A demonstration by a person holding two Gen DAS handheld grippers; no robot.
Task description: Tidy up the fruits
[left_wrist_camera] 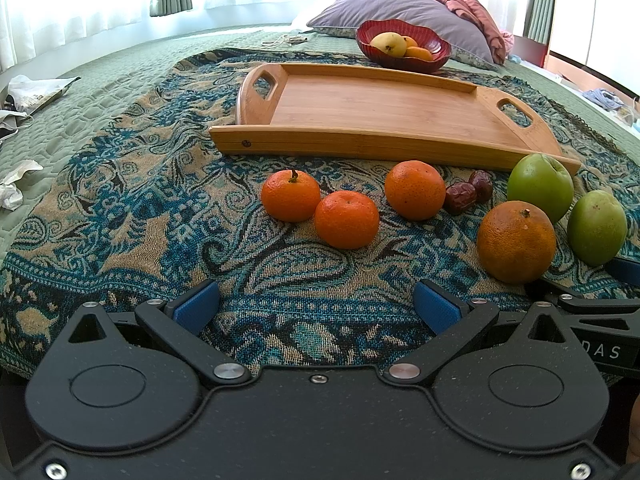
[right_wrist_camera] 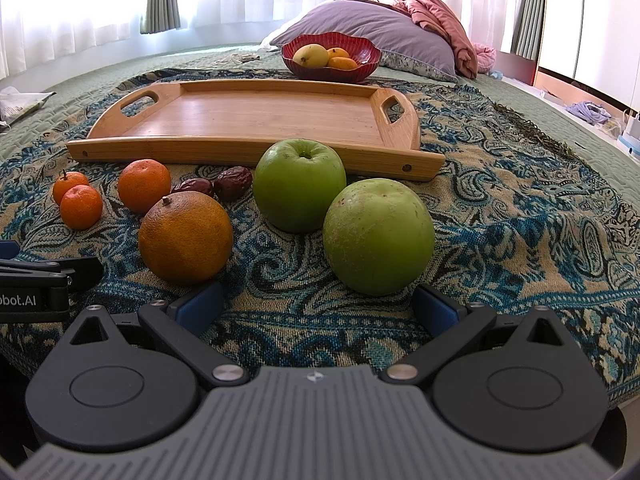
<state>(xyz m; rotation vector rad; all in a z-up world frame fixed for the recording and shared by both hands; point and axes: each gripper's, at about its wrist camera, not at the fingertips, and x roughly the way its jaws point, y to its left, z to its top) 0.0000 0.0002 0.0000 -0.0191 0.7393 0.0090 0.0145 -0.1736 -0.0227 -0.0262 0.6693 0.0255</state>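
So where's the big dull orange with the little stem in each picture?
Left wrist view: the big orange sits low on the right, before the green apple.
Right wrist view: big orange left of centre.
Shared landmark: the two dates just behind it.

The tray (right_wrist_camera: 256,120) is pale wood with a smooth satin grain. Under it lies a woven cloth throw (right_wrist_camera: 500,208), coarse and matt, over a quilted bedspread (left_wrist_camera: 100,92). The bowl (right_wrist_camera: 360,58) is glossy and ribbed. The apples (right_wrist_camera: 300,190) look smooth with a slight sheen; the big orange (right_wrist_camera: 186,238) is dull and pitted, the dates (right_wrist_camera: 234,182) wrinkled. Gripper bodies are matt black plastic with bright metal pins, and the pads (left_wrist_camera: 436,306) are blue.
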